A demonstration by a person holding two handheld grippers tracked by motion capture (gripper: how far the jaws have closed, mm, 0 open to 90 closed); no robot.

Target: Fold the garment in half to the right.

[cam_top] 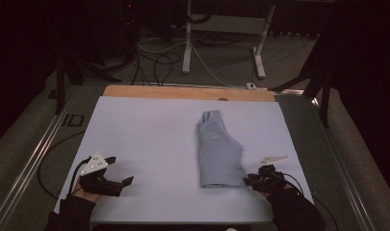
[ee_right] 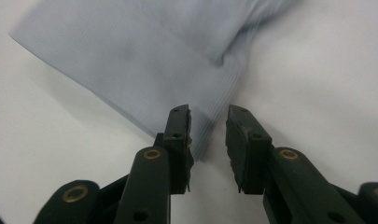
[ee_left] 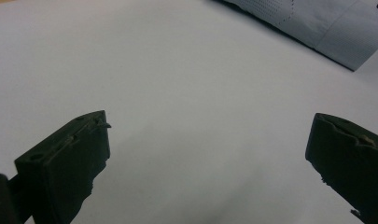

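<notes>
— Garment (cam_top: 219, 151), grey-blue and folded, lies mid-sheet; right gripper (ee_right: 209, 122), jaws narrowly parted, straddles its near corner.

— And the left gripper (ee_left: 207, 140)?

— Wide open, empty, well apart. Closing now may pinch one layer, unfolding it.

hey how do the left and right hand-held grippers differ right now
The left hand-held gripper has its jaws spread wide; the right hand-held gripper has its jaws nearly together, with a small gap. The left is over bare white sheet, apart from the folded garment; the right sits at the garment's near corner, with the corner between its jaws, not yet clamped. Both have black jaws, are held low at the table's near edge, and carry a grey plate.
</notes>
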